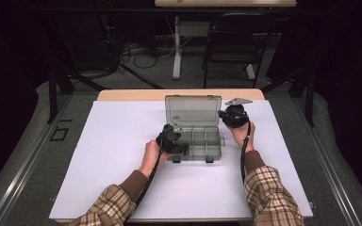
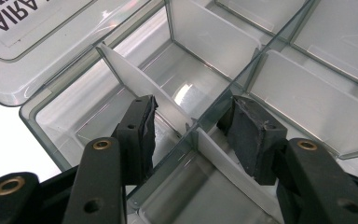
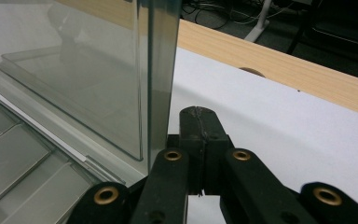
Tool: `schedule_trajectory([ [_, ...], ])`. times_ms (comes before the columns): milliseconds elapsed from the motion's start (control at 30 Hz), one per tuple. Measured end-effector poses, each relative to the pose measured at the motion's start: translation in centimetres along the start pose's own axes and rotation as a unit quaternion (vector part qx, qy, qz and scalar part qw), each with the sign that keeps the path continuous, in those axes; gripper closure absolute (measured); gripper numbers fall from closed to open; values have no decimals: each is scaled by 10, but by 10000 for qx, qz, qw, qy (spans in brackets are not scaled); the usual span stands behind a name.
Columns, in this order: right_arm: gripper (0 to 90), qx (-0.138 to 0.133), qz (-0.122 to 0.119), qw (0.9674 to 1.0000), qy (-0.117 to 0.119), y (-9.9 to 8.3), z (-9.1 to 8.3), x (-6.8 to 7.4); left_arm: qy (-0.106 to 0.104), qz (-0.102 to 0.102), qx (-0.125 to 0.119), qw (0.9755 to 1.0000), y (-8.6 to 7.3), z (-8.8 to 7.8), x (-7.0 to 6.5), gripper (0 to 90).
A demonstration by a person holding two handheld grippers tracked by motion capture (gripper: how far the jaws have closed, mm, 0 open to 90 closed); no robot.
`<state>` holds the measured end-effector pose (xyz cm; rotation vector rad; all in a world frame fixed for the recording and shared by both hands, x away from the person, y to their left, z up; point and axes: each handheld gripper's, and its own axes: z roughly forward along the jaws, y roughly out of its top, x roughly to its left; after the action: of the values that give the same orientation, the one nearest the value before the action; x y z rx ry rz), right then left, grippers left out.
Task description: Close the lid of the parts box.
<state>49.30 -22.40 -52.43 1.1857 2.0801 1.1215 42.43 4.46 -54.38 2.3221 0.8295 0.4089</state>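
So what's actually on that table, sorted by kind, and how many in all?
Clear plastic box, lid open: 1
Claws: 2, left and right
White sheet covering the table: 1
Total: 4

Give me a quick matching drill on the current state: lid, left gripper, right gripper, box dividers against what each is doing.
Things:
1. lid
2. left gripper
3. right gripper
4. dividers

States:
A. jaws shut, beside the lid's edge
B. standing open at the back of the box
C. jaws open, over a divider inside the box
D. white, set between compartments

Pairs: 1-B, 2-C, 3-A, 4-D
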Motion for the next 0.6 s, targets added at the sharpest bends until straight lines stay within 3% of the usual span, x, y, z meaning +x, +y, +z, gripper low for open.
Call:
schedule_trajectory([
  [600, 900, -94, -93, 9998, 122, 0, -5, -1, -117, -151, -129, 9997, -3, 0, 3, 486],
])
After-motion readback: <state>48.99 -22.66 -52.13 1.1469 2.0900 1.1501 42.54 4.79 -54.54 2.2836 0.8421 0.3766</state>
